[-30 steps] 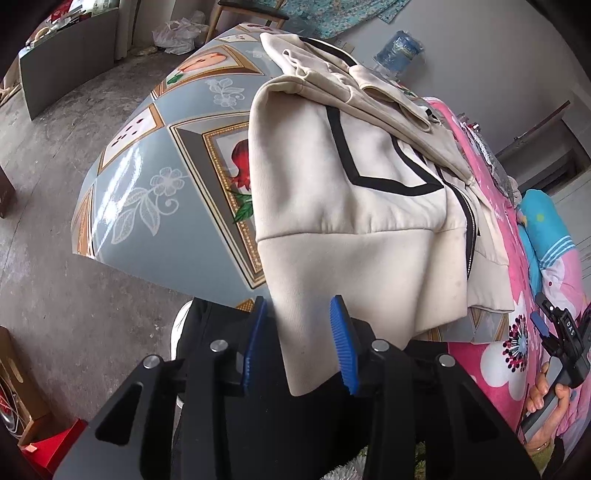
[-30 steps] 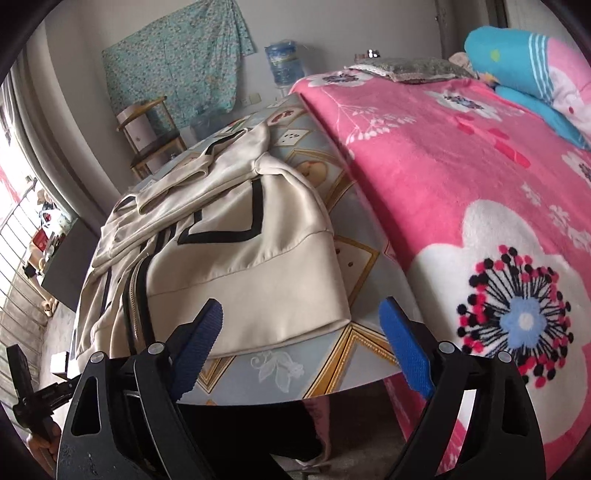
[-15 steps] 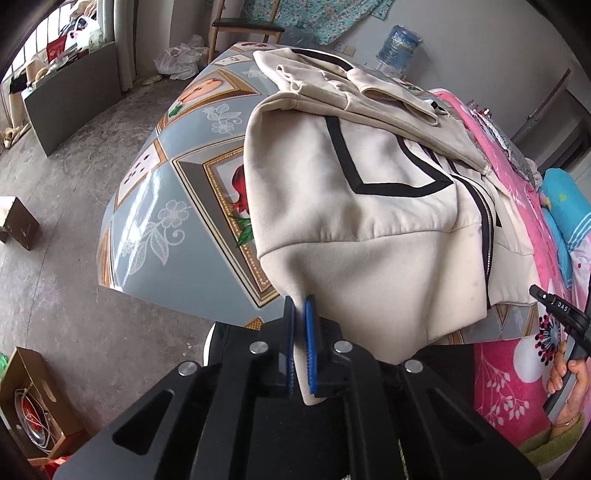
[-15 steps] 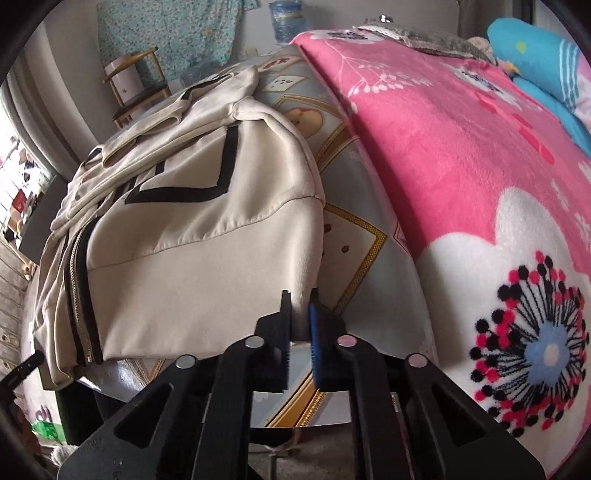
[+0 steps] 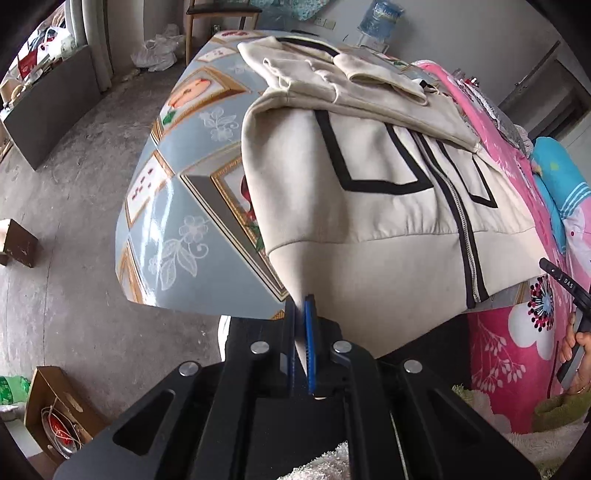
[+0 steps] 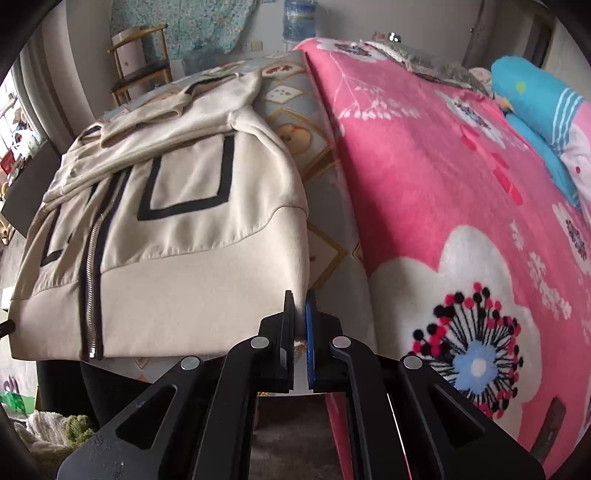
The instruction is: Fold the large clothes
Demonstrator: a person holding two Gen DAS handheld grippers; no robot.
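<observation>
Lengthwise, jacket (image 5: pixel 369 206) hem faces both clamped grippers.

Pink blanket (image 6: pixel 424 192), water bottle (image 5: pixel 380 16), cardboard box (image 5: pixel 55 410).

You have one cream zip-up jacket (image 5: pixel 388 206) with black line trim and a black-edged zipper (image 5: pixel 463 225) closed down the front. It lies front up on the bench (image 5: pixel 192 177), which carries a grey-blue patterned cover. Both sleeves are folded across the upper chest. The wide ribbed hem band (image 6: pixel 192 295) hangs past the near bench edge. Each lower hem corner is pulled taut toward the camera: one in the left wrist view, the other (image 6: pixel 295 280) in the right wrist view.
</observation>
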